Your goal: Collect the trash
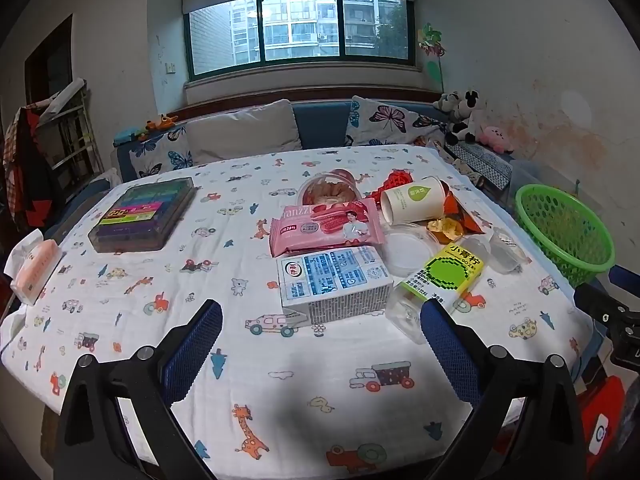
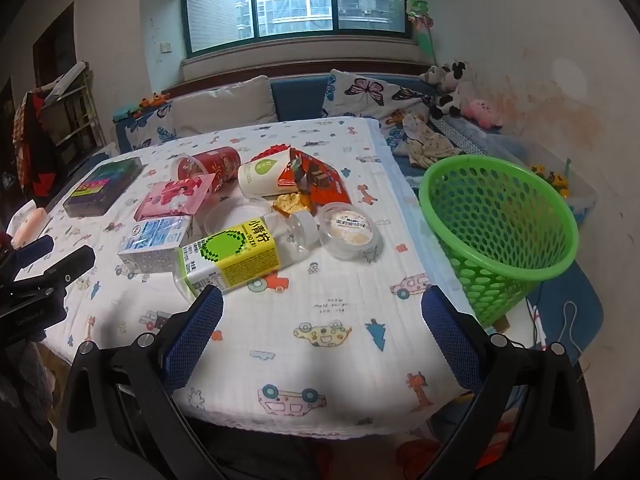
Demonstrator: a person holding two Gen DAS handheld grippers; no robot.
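Observation:
Trash lies in a pile on the cloth-covered table (image 1: 280, 380): a blue-white milk carton (image 1: 334, 284), a clear bottle with a yellow-green label (image 1: 438, 284), a pink snack wrapper (image 1: 326, 226), a white paper cup (image 1: 414, 200) on its side, a clear lidded cup (image 1: 506, 254), a red tub (image 1: 328, 188) and an orange-red wrapper (image 1: 454, 216). My left gripper (image 1: 322, 344) is open and empty just short of the carton. My right gripper (image 2: 322, 334) is open and empty near the bottle (image 2: 236, 256). A green mesh basket (image 2: 496, 224) stands at the table's right edge.
A box of coloured items (image 1: 142, 214) and a pink tissue pack (image 1: 34, 270) lie at the table's left. A sofa with butterfly cushions (image 1: 376, 120) and plush toys (image 1: 464, 114) runs behind the table. The basket also shows in the left wrist view (image 1: 564, 228).

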